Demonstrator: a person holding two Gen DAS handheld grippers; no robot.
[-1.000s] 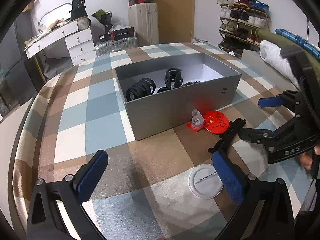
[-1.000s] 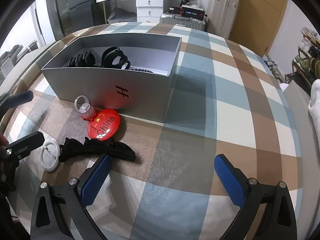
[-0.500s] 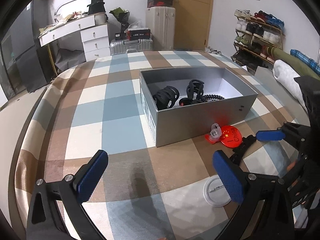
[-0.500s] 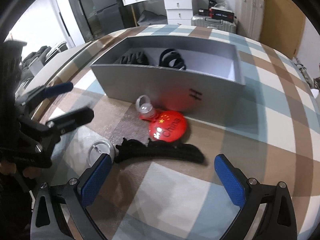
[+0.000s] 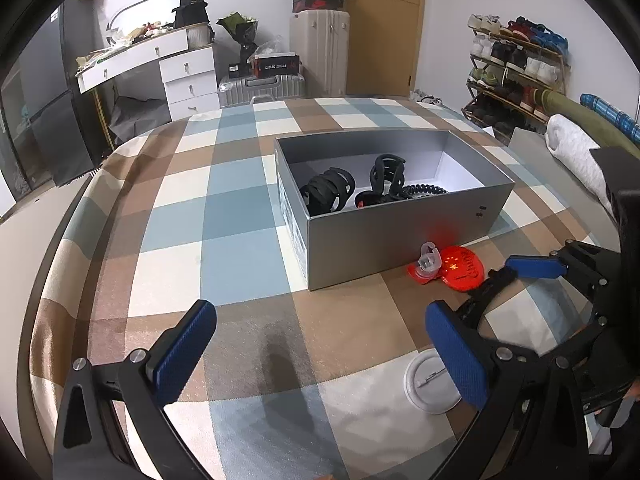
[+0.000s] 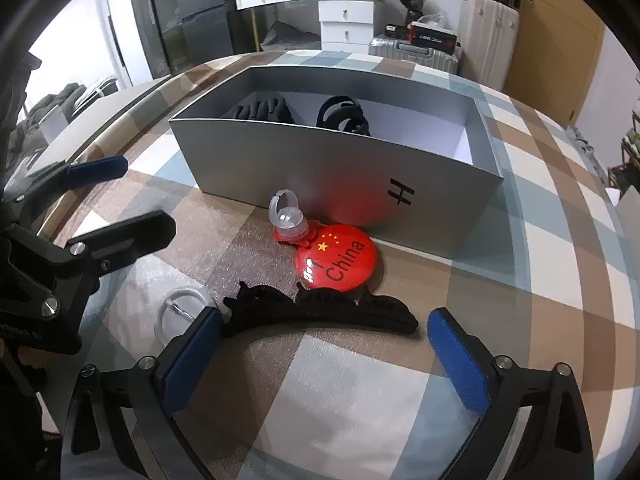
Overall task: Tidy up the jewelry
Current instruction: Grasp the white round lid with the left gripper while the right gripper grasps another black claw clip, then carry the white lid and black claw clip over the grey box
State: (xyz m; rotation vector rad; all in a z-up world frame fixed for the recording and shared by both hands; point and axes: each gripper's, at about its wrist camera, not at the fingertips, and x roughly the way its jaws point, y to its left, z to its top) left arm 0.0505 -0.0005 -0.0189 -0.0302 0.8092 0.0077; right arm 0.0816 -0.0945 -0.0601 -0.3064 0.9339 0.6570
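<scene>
A grey box (image 5: 400,240) (image 6: 320,168) stands on the checked table and holds black hair claws (image 5: 328,192) (image 6: 340,114) and a coiled black tie (image 5: 424,190). In front of it lie a red China badge (image 6: 338,264) (image 5: 462,266), a clear ring on a red piece (image 6: 286,220) (image 5: 426,260), a long black hair clip (image 6: 320,312) and a white round badge (image 5: 430,380) (image 6: 180,312). My right gripper (image 6: 324,360) is open, its fingers just short of the black clip's two ends. My left gripper (image 5: 320,352) is open and empty, left of the white badge.
White drawers (image 5: 184,76), suitcases (image 5: 320,52) and a shoe rack (image 5: 516,72) stand beyond the table. A rolled white towel (image 5: 576,156) lies at the right. The table edge curves away at the left (image 5: 68,232).
My left gripper has drawn back and to the left, away from the box. My right gripper has swung left and closer, so the black clip now lies between its fingers.
</scene>
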